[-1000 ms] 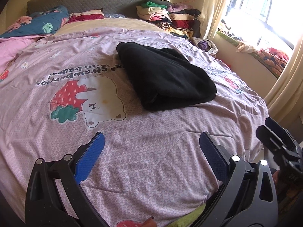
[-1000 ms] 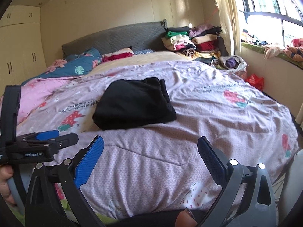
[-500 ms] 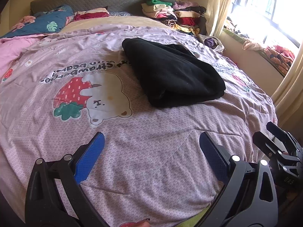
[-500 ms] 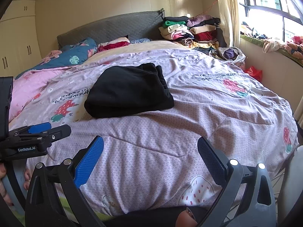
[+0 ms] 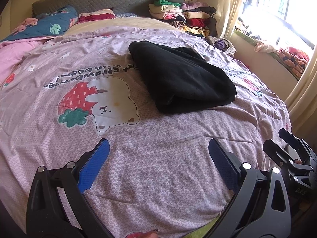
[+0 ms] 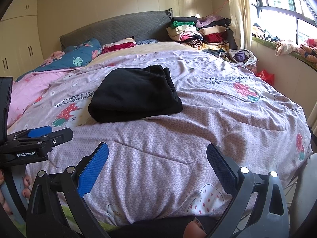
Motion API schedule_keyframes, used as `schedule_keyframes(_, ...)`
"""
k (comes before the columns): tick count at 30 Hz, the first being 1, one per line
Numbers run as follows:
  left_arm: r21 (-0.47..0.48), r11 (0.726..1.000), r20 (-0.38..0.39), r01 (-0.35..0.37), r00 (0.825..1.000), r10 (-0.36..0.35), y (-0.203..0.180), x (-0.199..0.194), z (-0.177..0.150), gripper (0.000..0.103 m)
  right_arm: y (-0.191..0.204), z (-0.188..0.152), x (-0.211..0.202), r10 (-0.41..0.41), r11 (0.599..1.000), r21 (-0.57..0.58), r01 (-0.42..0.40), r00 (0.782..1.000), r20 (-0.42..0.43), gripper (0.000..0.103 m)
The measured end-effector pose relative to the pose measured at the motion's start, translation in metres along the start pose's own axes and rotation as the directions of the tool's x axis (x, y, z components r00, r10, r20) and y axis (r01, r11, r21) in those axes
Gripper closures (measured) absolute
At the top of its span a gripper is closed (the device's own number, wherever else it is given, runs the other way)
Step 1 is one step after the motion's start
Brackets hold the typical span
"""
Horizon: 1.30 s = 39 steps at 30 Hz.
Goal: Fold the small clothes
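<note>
While both devices hang over the near edge of the bed, neither touches any cloth. From the left wrist camera, the left gripper stands spread wide, its blue pads far apart with nothing but the pink strawberry-print duvet showing between them. Seen from the right wrist camera, the right gripper is likewise released and empty, its jaws apart above the same duvet.

In the left view the folded black garment lies flat on the duvet at about 12 o'clock from the gripper, well apart from it, with its thick folded edge toward the camera. At about 10 o'clock in that view sits the strawberry-and-bear print, just beside the garment's left side. In the right view the garment lies at about 11 o'clock, again well clear of the fingers.

Each device shows in the other's camera: the right one at 3 o'clock at the left view's edge, the left one at 9 o'clock in the right view, where part of a hand grips its handle.

By the grey headboard, at about 1 o'clock, is a stack of folded clothes.
</note>
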State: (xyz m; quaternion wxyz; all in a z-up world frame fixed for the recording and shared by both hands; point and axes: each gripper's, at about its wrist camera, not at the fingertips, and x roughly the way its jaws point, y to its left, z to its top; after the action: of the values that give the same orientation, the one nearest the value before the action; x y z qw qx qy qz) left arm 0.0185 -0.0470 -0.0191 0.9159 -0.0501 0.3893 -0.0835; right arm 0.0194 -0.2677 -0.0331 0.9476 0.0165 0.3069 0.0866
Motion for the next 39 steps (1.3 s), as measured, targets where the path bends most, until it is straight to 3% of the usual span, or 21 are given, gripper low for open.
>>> schedule_keyframes(39,-0.002,1.0,-0.004,-0.008,1.0,0.008,0.0028,-0.002,0.0008,0.009,-0.0012,-0.0014,0.0011,-0.004,1.0,0.0,0.004,1.0,-0.008,0.004)
